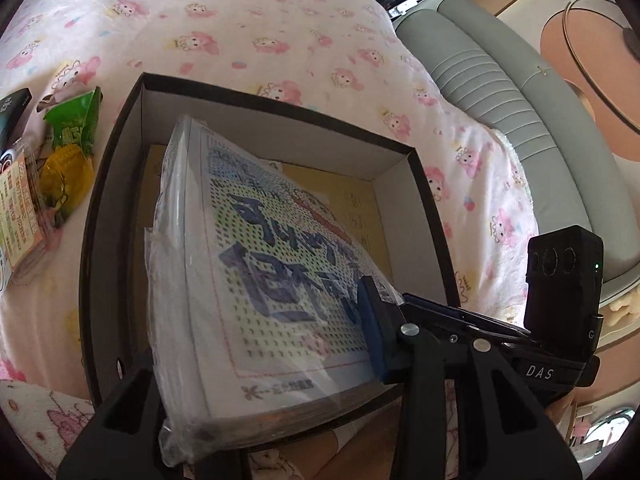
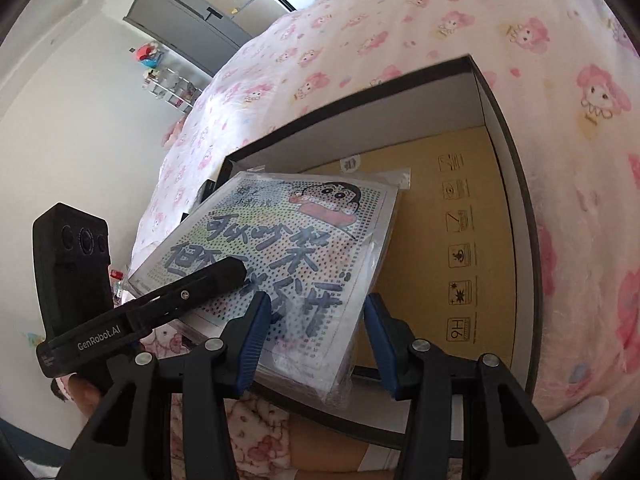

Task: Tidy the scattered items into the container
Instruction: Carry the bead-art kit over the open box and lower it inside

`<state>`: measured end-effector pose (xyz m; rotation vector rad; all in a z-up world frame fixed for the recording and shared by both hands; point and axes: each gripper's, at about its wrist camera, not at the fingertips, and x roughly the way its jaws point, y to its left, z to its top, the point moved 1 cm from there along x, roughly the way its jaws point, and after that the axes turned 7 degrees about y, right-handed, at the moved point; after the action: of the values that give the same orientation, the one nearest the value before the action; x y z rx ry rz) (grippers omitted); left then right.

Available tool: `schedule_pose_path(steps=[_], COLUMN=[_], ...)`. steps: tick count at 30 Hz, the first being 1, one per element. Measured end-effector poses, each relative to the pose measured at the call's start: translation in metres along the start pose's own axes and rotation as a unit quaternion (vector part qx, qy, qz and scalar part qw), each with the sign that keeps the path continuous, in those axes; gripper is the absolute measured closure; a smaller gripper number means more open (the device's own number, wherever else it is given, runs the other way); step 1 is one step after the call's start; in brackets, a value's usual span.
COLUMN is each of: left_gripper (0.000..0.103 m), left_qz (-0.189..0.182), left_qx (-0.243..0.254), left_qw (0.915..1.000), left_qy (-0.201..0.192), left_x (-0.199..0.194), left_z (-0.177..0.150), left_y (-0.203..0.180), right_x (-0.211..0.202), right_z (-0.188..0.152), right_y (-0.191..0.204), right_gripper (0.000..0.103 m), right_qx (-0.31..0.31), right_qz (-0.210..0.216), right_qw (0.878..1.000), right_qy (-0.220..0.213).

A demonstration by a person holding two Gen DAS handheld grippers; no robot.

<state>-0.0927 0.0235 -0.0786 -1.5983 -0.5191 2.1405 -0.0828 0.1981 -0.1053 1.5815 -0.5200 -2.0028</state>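
A flat plastic-wrapped pack printed with a dotted cartoon pattern is gripped at its near edge by both tools. The left tool is closed on the pack's near corner, one blue pad being pressed on the printed face. In the right wrist view, the right tool is seen with the pack's near corner between its blue pads; the left pad is laid against the wrapping, while contact at the right pad cannot be told. The pack is held tilted over the open dark-rimmed box, its far edge raised above the box's yellowish bottom. The box is set on a bed covered by a pink cartoon-print blanket. Beside the box's left wall, a green snack packet and a small printed carton are left lying on the blanket.
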Motion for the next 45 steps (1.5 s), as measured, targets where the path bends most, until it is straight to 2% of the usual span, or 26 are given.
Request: schedule_pose_path(steps=[4, 10, 13, 18, 21, 23, 25, 26, 28, 30, 32, 35, 36, 38, 40, 42, 44, 45], left_gripper=[0.064, 0.055, 0.050, 0.048, 0.042, 0.042, 0.042, 0.042, 0.042, 0.042, 0.043, 0.045, 0.048, 0.052, 0.052, 0.055, 0.055, 0.056], left_qz=[0.009, 0.086, 0.093, 0.118, 0.167, 0.199, 0.200, 0.199, 0.180, 0.159, 0.152, 0.163, 0.154, 0.127, 0.127, 0.165, 0.157, 0.154], left_qx=[-0.014, -0.022, -0.033, 0.000, 0.014, 0.022, 0.019, 0.016, 0.011, 0.003, 0.005, 0.030, 0.032, 0.027, 0.020, 0.005, -0.015, -0.021], left_qw=[0.9998, 0.9949, 0.9931, 0.9908, 0.9834, 0.9781, 0.9787, 0.9794, 0.9836, 0.9873, 0.9883, 0.9862, 0.9874, 0.9910, 0.9905, 0.9835, 0.9825, 0.9821], left_qy=[0.014, 0.050, 0.063, 0.067, 0.070, 0.058, 0.043, 0.034, 0.007, -0.005, -0.005, 0.003, 0.010, 0.033, 0.049, 0.074, 0.098, 0.106], left_x=[0.006, 0.007, 0.002, -0.010, -0.021, -0.033, -0.049, -0.056, -0.064, -0.062, -0.055, -0.034, -0.025, -0.011, 0.003, 0.018, 0.028, 0.031], left_z=[-0.002, -0.011, -0.018, -0.032, -0.038, -0.042, -0.045, -0.045, -0.040, -0.030, -0.021, -0.011, -0.008, -0.004, 0.001, 0.000, 0.000, 0.000], left_y=[0.005, 0.015, 0.021, 0.009, 0.008, 0.010, 0.017, 0.019, 0.020, 0.022, 0.022, 0.008, 0.006, 0.008, 0.010, 0.014, 0.024, 0.028], right_x=[0.010, 0.015, 0.013, 0.019, 0.020, 0.015, 0.000, -0.007, -0.012, -0.004, 0.011, 0.032, 0.040, 0.049, 0.054, 0.057, 0.061, 0.062], right_z=[0.000, 0.001, -0.001, -0.005, -0.007, -0.003, 0.007, 0.014, 0.027, 0.036, 0.044, 0.033, 0.040, 0.034, 0.032, 0.033, 0.035, 0.035], right_y=[-0.003, -0.009, -0.011, -0.009, -0.006, -0.005, 0.002, 0.009, 0.023, 0.028, 0.024, 0.011, 0.004, -0.002, -0.005, -0.001, 0.002, -0.001], right_gripper=[0.059, 0.058, 0.058, 0.058, 0.058, 0.058, 0.058, 0.058, 0.058, 0.058, 0.058, 0.058, 0.058, 0.058, 0.058, 0.058, 0.058, 0.058], right_qx=[0.003, 0.011, 0.013, 0.008, 0.001, 0.017, 0.020, 0.010, -0.018, -0.031, -0.017, -0.001, 0.003, 0.007, 0.001, -0.013, -0.025, -0.026], right_qz=[-0.002, -0.010, -0.022, -0.053, -0.071, -0.055, -0.024, -0.028, -0.069, -0.089, -0.087, -0.084, -0.084, -0.091, -0.104, -0.139, -0.180, -0.184], right_qw=[1.000, 1.000, 1.000, 0.998, 0.997, 0.998, 0.999, 0.999, 0.997, 0.995, 0.996, 0.996, 0.996, 0.995, 0.993, 0.989, 0.983, 0.982], right_qy=[0.014, 0.012, 0.007, 0.013, 0.012, 0.013, -0.006, -0.018, -0.032, -0.018, -0.004, 0.017, 0.028, 0.044, 0.047, 0.045, 0.040, 0.043])
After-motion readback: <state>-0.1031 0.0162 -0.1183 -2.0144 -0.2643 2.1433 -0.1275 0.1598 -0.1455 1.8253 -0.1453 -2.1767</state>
